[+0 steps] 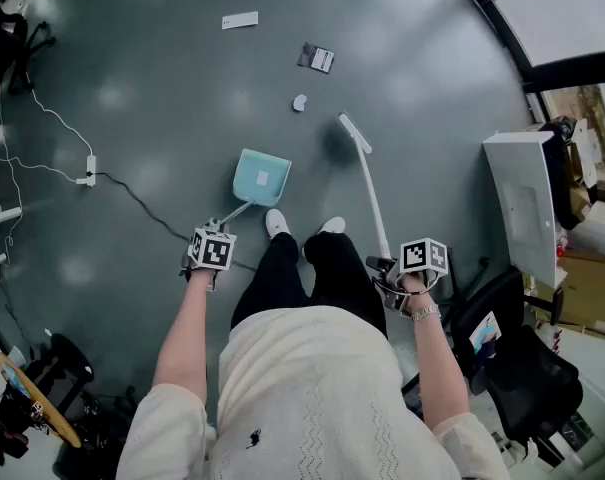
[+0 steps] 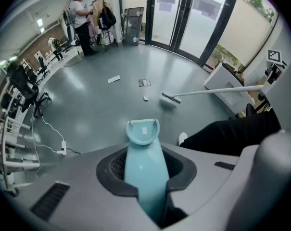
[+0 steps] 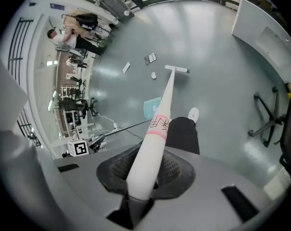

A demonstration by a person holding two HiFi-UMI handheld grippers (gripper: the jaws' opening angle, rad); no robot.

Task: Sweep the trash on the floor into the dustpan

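A teal dustpan rests on the grey floor just ahead of the person's white shoes. Its long handle runs back into my left gripper, which is shut on it. My right gripper is shut on the white broom stick. The broom head sits on the floor, ahead and to the right of the dustpan. Beyond both lie a small white crumpled scrap, a dark packet and a white paper strip.
A power strip with cables lies on the floor to the left. A white cabinet and a black office chair stand at the right. A person stands far off by coat racks and desks.
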